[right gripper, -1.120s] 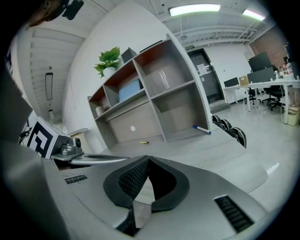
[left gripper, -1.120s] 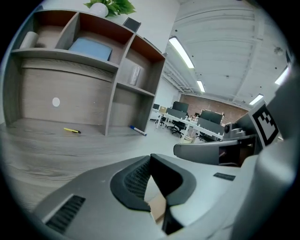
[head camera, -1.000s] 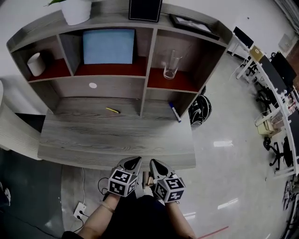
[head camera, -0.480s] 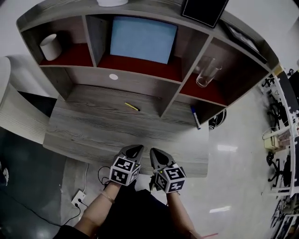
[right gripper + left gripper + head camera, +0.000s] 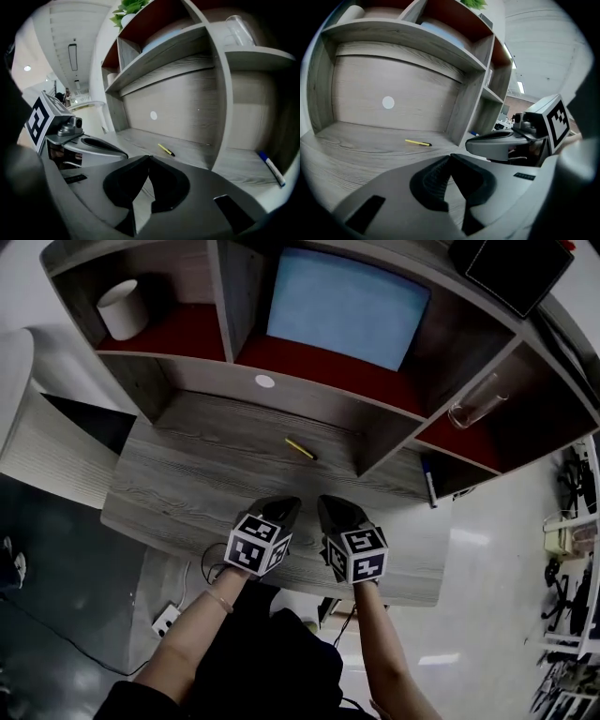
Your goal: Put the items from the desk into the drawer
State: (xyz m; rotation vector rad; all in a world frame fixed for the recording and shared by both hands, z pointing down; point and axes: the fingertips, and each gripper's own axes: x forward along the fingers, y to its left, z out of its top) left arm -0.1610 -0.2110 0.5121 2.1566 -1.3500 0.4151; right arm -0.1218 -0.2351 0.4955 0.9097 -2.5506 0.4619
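Scene: a grey wood bench [image 5: 187,493] seen from above, with shelf compartments rising at its back.
Left hand-held gripper [image 5: 286,505]: jaws pressed together with nothing between them. It hovers over the front part of the bench.
Right hand-held gripper [image 5: 328,505]: jaws also together and empty, just beside the left one.
Yellow pen [image 5: 300,448]: lies flat on the bench at 12 o'clock from the two grippers. It is in the wide bay near the back panel, apart from both grippers.
Blue marker [image 5: 429,484]: lies flat at about 3 o'clock, in the narrow bay beyond the upright divider, well apart from the grippers.
Drawer: not seen in any view.
Step in hand: probably the approach to a first item. The pen looks like the easier reach.
Doing it well: open the jaws before coming down. Turn the gripper so the jaws cross the pen's length. Bring the tips right onto the wood and close on the pen's middle.
Caution: the pen is thin and may roll or slide toward the back panel if nudged.
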